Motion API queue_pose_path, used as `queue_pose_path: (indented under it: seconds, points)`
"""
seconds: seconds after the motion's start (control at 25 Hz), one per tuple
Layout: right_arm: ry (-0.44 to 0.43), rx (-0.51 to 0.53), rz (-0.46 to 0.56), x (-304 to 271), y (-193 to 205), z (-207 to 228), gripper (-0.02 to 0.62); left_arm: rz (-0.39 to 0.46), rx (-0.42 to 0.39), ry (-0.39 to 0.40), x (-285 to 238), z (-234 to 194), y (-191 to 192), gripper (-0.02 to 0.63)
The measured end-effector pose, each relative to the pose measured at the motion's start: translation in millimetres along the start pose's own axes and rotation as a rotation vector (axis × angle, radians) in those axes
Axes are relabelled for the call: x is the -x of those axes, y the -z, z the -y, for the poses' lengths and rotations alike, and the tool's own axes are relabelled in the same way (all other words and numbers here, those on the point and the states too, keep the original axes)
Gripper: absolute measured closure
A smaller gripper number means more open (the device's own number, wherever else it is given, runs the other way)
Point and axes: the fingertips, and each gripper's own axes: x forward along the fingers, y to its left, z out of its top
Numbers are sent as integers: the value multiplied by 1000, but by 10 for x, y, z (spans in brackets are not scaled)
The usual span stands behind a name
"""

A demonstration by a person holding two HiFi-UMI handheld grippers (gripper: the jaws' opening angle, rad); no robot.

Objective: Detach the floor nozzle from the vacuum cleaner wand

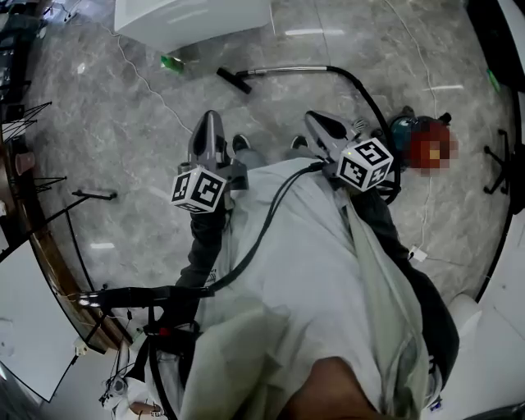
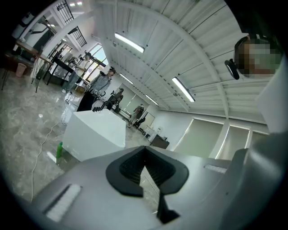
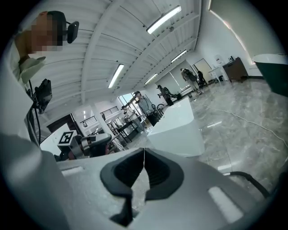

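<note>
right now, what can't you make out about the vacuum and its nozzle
- Joint of floor nozzle and wand: too small in the head view to show any latch.
- The vacuum body: head view, partly behind the marker cube of the right tool and a mosaic patch.
- The floor nozzle itself: in neither gripper view; both look out across the room.
- The white counter: cut off by the head view's top edge.

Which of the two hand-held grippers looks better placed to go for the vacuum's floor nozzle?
Probably the left gripper: the floor nozzle lies almost straight ahead of it. The right gripper sits nearer the wand. Both are shut and empty.
</note>
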Motion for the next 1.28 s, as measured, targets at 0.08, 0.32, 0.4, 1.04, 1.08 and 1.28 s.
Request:
queue_pose_path:
  seconds: [0.08,0.32,0.4,1.04,1.08,1.28]
  points:
    - [-22,3,17,19,-33,-22,592,0,-6,-1,2,21,9,598]
    - [-83,141,73,112,-167,-93,591,0,-23,-28,11,48,64,598]
    - [-77,203,73,129,-200,-41,591,1,-23,-49,23,35,89,598]
    - [-73,219,-63,-37,61,513,574,-125,-49,-237,-36,-371,451,598]
    - [-63,220,-76,-59,77,547,574,-150,-45,-235,-135,-420,489,598]
    - [99,191,-85,-125,-3,1004,570,-291,-15,-237,-776,-772,723,598]
